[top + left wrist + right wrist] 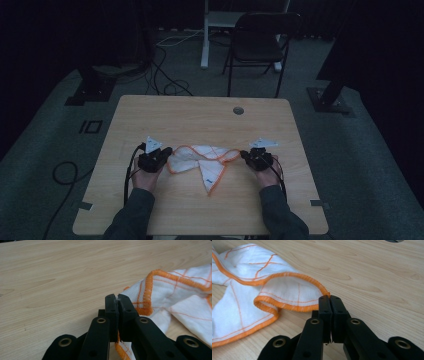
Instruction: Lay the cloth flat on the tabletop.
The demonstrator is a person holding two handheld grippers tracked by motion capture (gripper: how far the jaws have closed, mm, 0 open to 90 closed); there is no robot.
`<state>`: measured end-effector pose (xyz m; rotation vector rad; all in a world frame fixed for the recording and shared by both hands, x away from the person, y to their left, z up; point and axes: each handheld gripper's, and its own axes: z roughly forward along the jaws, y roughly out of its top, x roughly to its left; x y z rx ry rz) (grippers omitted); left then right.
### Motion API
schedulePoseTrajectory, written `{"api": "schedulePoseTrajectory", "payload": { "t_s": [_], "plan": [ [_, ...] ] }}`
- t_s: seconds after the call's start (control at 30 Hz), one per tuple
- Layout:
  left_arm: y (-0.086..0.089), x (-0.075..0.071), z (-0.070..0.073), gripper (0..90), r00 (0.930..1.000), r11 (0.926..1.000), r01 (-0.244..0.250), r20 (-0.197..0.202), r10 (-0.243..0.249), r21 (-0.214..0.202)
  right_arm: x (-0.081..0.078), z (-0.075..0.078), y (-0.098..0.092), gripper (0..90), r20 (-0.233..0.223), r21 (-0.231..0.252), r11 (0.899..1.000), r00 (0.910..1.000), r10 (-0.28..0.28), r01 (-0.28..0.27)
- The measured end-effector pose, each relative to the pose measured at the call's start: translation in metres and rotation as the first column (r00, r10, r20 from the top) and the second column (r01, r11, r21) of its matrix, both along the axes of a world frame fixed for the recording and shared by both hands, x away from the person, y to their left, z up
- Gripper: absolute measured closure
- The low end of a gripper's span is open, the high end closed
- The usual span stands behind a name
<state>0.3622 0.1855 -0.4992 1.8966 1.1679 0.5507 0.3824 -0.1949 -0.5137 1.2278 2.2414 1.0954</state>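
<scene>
The white cloth with orange hem (202, 162) lies crumpled on the table (200, 120) between the grippers. The left gripper (117, 297) is clamped on one hemmed corner, the right gripper (329, 298) on the opposite one. To spread it well, draw both corners apart evenly, keeping them low.
</scene>
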Motion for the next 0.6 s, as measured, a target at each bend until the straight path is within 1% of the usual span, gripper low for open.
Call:
{"api": "schedulePoseTrajectory", "payload": {
  "t_s": [0.1, 0.13, 0.17, 0.2, 0.23, 0.27, 0.4, 0.47, 0.6],
  "plan": [
    [0.0, 0.004, -0.002, 88.1, 0.9999, 0.9999, -0.013, -0.006, 0.013, -0.002, 0.003, -0.002, -0.001, 88.5, -0.011, 0.0, 1.0, 0.9999, -0.009, 0.009],
    [0.0, 0.008, -0.004, 88.1, 0.9996, 0.9997, -0.024, -0.011, 0.024, -0.001, 0.003, -0.002, -0.001, 88.5, -0.012, -0.001, 1.0, 0.9999, -0.011, 0.011],
    [0.0, 0.008, -0.004, 88.1, 0.9996, 0.9997, -0.024, -0.011, 0.024, -0.001, 0.003, -0.002, -0.001, 88.5, -0.012, -0.001, 1.0, 0.9999, -0.011, 0.011],
    [0.0, 0.013, -0.007, 88.1, 0.9991, 0.9993, -0.036, -0.024, 0.036, -0.004, 0.005, -0.004, -0.001, 88.6, -0.019, -0.005, 1.0, 0.9997, -0.018, 0.018],
    [0.0, 0.013, -0.007, 88.1, 0.9991, 0.9993, -0.036, -0.024, 0.036, -0.004, 0.007, -0.004, -0.001, 88.6, -0.023, -0.008, 1.0, 0.9995, -0.023, 0.023],
    [0.001, 0.017, -0.009, 88.1, 0.9985, 0.999, -0.046, -0.032, 0.046, -0.003, 0.008, -0.005, -0.002, 88.5, -0.025, -0.009, 1.0, 0.9994, -0.025, 0.025],
    [0.004, 0.022, -0.013, 88.1, 0.9971, 0.998, -0.063, -0.044, 0.063, -0.006, 0.013, -0.006, -0.004, 88.6, -0.037, -0.008, 0.999, 0.9986, -0.039, 0.039],
    [0.004, 0.025, -0.015, 88.2, 0.9962, 0.9974, -0.072, -0.05, 0.071, -0.013, 0.015, -0.006, -0.005, 88.6, -0.037, -0.006, 0.999, 0.9984, -0.043, 0.043],
    [0.003, 0.029, -0.016, 88.1, 0.9946, 0.9962, -0.086, -0.058, 0.085, -0.012, 0.02, -0.005, -0.002, 88.6, -0.036, -0.005, 0.999, 0.9979, -0.054, 0.053]
  ]
}}
